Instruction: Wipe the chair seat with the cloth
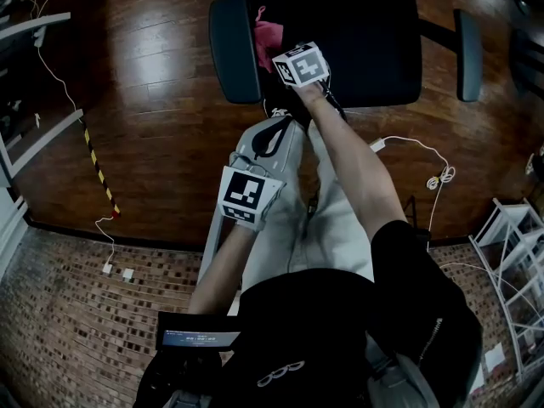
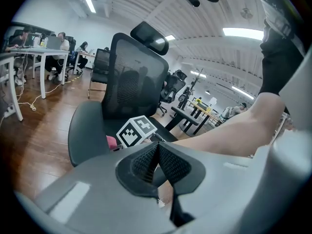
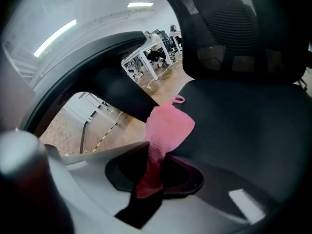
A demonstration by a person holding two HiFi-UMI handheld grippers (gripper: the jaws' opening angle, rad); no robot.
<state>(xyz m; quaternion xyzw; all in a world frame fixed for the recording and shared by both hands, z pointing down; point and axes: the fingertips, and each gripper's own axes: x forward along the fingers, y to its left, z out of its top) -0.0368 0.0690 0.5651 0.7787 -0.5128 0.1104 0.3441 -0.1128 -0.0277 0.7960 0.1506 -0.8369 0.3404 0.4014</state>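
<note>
A black office chair stands ahead of me, its seat (image 1: 365,41) dark and its left armrest (image 1: 234,48) curved. My right gripper (image 1: 276,45) reaches over the seat's left part, shut on a pink cloth (image 3: 165,128) that droops from its jaws onto the seat (image 3: 243,126). The cloth (image 1: 268,36) shows pink beside the armrest. My left gripper (image 1: 274,136) hangs back near my knee, below the seat's front edge, its jaws shut with nothing between them (image 2: 157,162). It looks at the chair's mesh back (image 2: 131,82).
The chair's right armrest (image 1: 467,53) sticks out at the far right. White cables (image 1: 425,155) trail over the wooden floor, and a yellow-black tape strip (image 1: 98,168) lies to the left. Desks with seated people (image 2: 34,52) stand far off.
</note>
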